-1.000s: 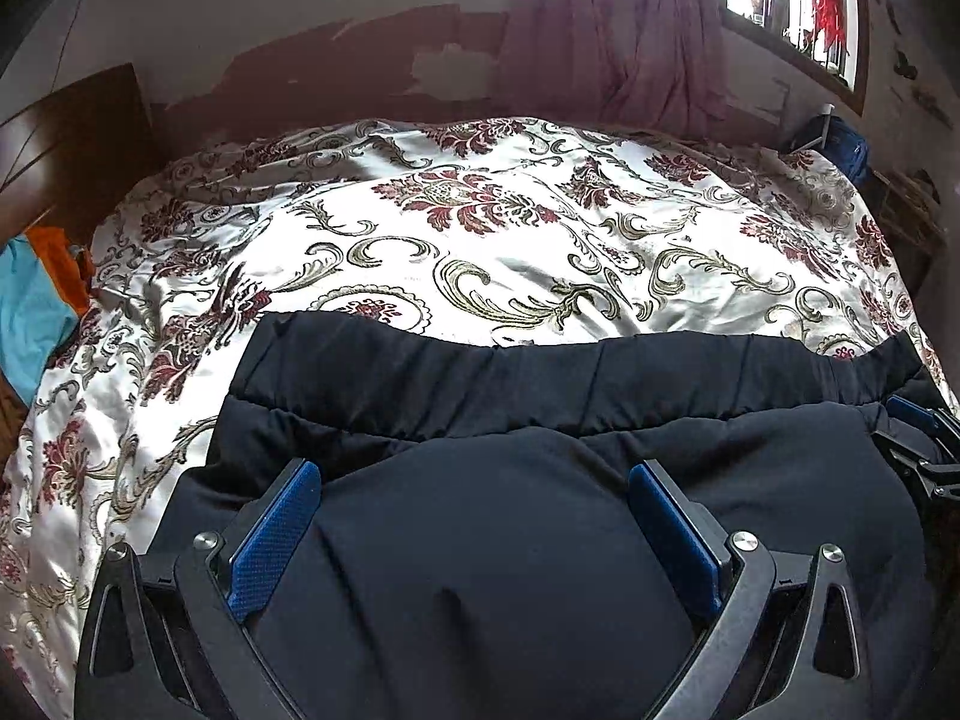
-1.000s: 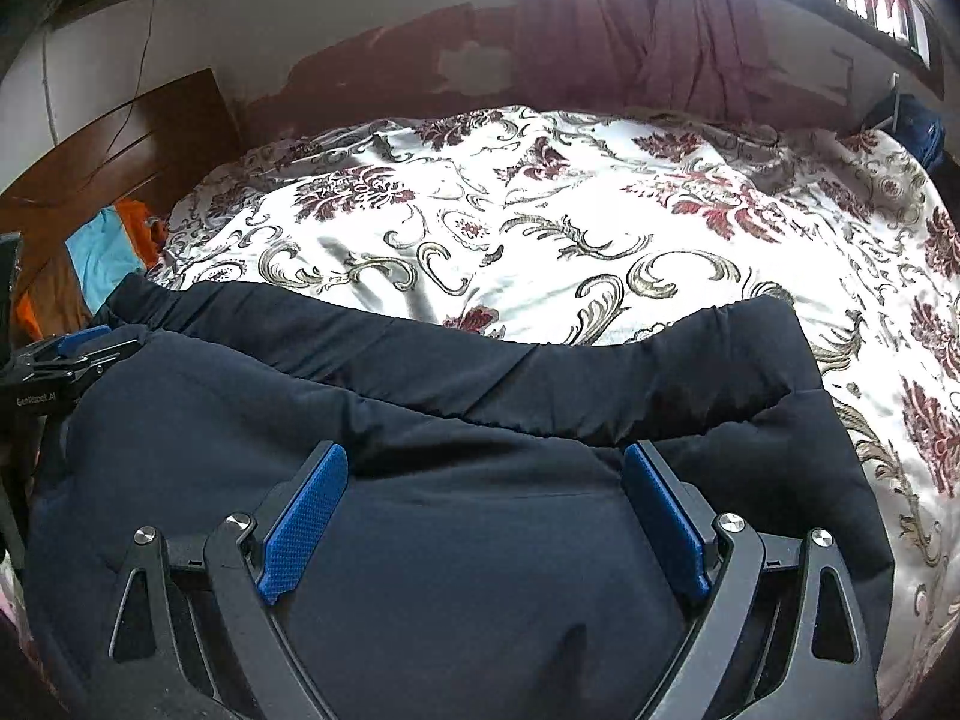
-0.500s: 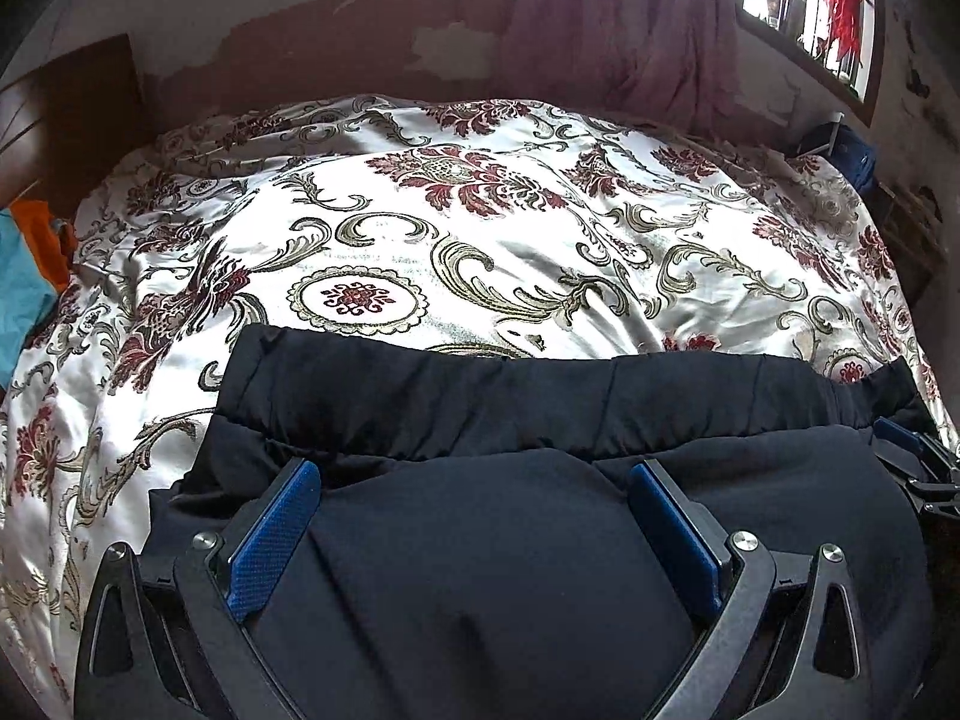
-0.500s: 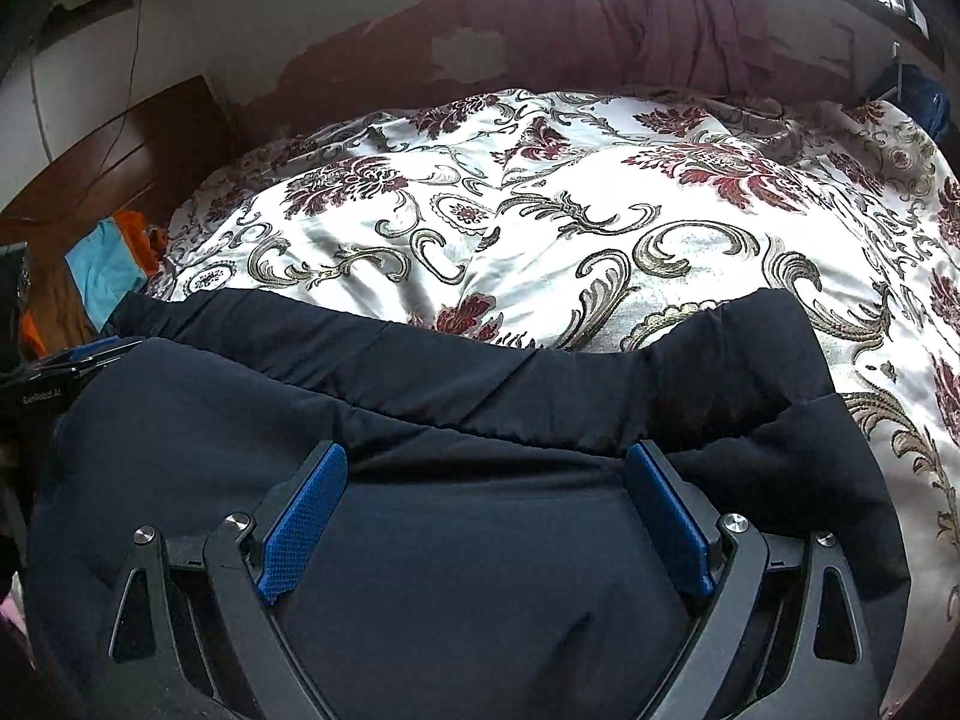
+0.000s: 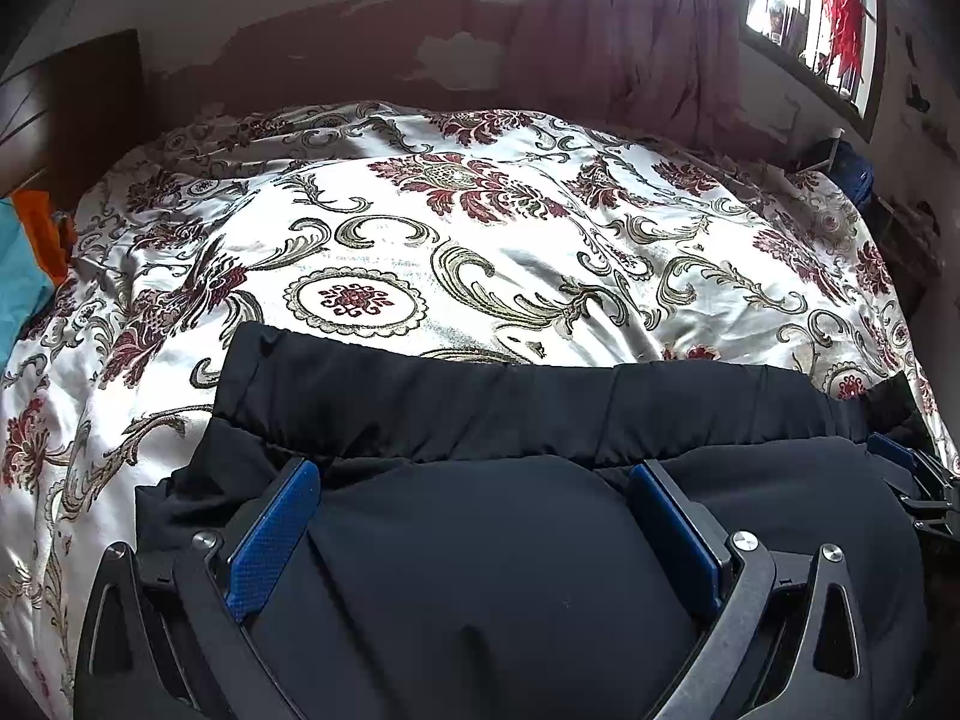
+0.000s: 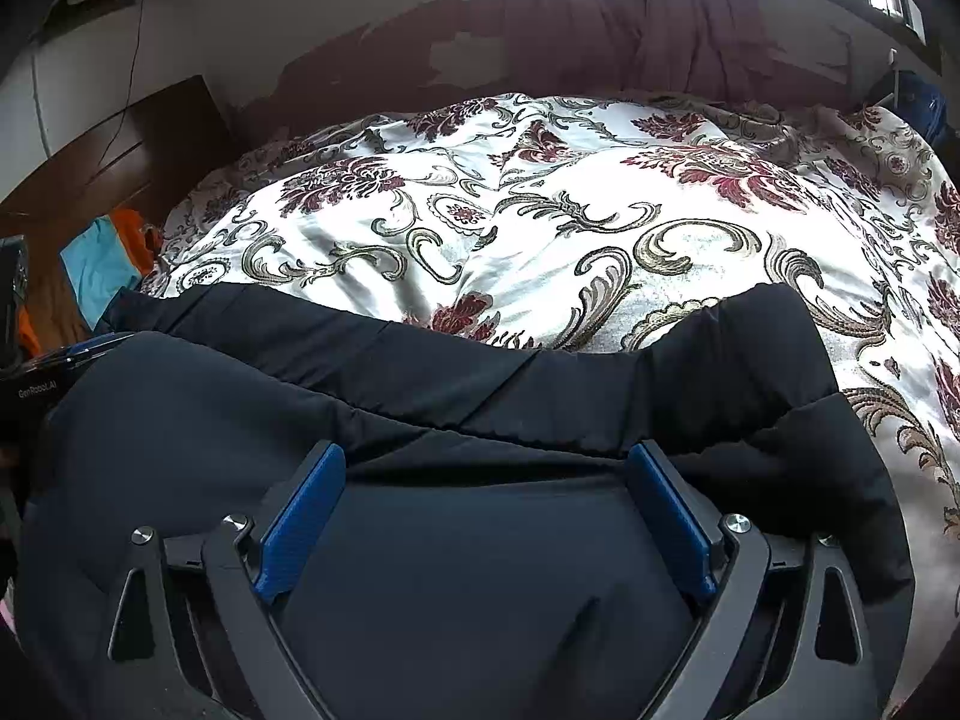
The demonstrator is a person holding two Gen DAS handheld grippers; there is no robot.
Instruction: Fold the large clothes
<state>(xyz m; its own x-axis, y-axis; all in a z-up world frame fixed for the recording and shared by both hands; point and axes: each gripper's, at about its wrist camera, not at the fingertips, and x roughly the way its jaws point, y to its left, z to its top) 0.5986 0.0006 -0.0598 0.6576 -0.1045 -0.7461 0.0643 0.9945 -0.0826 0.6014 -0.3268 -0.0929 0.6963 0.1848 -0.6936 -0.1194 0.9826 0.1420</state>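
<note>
Both views have slid back across the bed (image 5: 480, 252), the left hand-held gripper (image 5: 474, 480) with fingers apart over the black garment (image 5: 480, 570), the right hand-held gripper (image 6: 489, 468) likewise spread above it.

Black garment (image 5: 480, 570) cut off at bottom edge; right gripper (image 5: 918, 480) mostly beyond frame's right side, grip unreadable.
</note>
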